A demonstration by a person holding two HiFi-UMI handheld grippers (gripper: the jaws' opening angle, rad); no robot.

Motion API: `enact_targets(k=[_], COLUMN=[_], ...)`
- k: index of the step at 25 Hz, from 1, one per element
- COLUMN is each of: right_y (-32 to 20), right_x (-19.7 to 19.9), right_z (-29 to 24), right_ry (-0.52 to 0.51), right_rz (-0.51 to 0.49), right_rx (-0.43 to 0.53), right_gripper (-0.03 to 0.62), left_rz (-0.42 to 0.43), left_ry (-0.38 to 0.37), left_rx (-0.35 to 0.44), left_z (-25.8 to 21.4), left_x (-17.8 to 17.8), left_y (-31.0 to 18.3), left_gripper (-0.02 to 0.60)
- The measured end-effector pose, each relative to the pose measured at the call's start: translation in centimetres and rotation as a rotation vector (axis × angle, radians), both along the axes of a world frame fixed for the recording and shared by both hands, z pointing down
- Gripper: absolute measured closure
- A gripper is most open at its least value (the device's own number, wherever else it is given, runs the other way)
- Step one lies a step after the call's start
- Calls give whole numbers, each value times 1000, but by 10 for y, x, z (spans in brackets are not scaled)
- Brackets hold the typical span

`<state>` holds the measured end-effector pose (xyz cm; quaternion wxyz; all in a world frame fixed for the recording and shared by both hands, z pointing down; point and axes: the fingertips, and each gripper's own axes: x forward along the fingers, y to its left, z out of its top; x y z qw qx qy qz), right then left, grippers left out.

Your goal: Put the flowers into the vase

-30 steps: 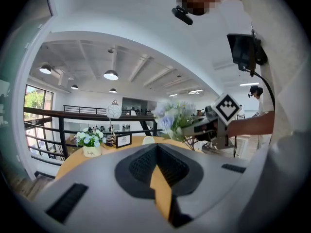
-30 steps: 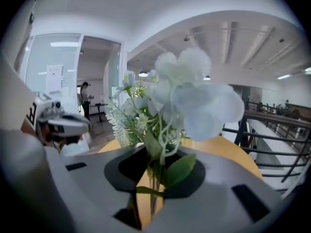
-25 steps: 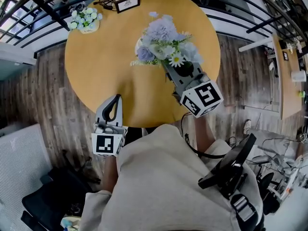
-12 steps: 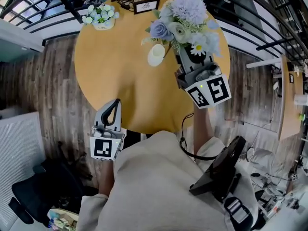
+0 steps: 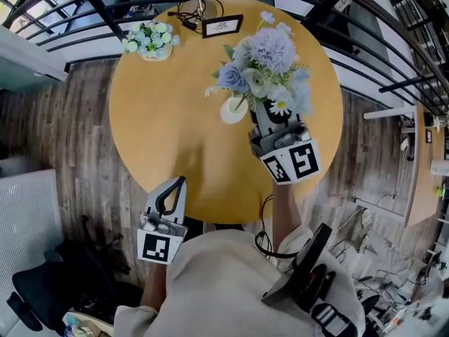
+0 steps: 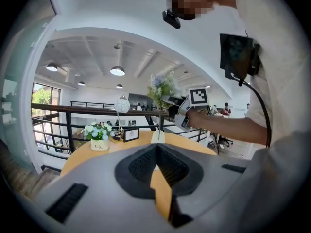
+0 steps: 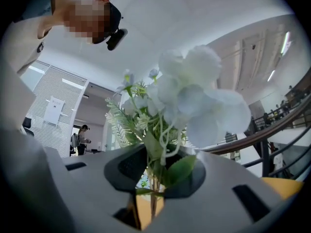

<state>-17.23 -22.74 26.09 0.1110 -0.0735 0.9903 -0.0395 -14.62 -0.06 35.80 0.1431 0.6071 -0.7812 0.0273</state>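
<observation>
Flowers [image 5: 265,65] swung over vase [image 5: 231,111]; blooms hide right gripper [image 5: 265,118] tips, clamped on stems; left gripper [image 5: 179,184] closed.

round table [image 5: 168,135] with vase [image 5: 233,110], flowerpot [image 5: 151,40], frame [image 5: 222,26]

There is one round yellow wooden table [image 5: 161,132], one small cream ceramic vase [image 5: 233,110], one bunch of pale blue and white flowers [image 5: 265,65], one white pot of small flowers [image 5: 151,41], one black-framed card [image 5: 222,26], and two grey grippers: left gripper [image 5: 179,184], right gripper [image 5: 271,121].
</observation>
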Motion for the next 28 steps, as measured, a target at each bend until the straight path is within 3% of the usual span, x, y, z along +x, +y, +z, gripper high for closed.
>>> enact_targets(k=[10, 14, 21, 28], right_y=[7, 16, 18, 24], right_x=[12, 13, 11, 14], right_z=[36, 47, 72, 87], right_ry=[-21, -17, 22, 48], right_rz=[77, 99, 128, 121], right_rx=[-2, 23, 48, 45], right_gripper=[502, 502, 499, 494], left_rz=[67, 139, 150, 158], left_ry=[111, 64, 11, 30], left_rx=[-62, -49, 15, 7], left_z=[55, 72, 74, 80], left_x=[13, 18, 15, 24], left_y=[3, 3, -4, -6], left_gripper=[575, 575, 575, 575])
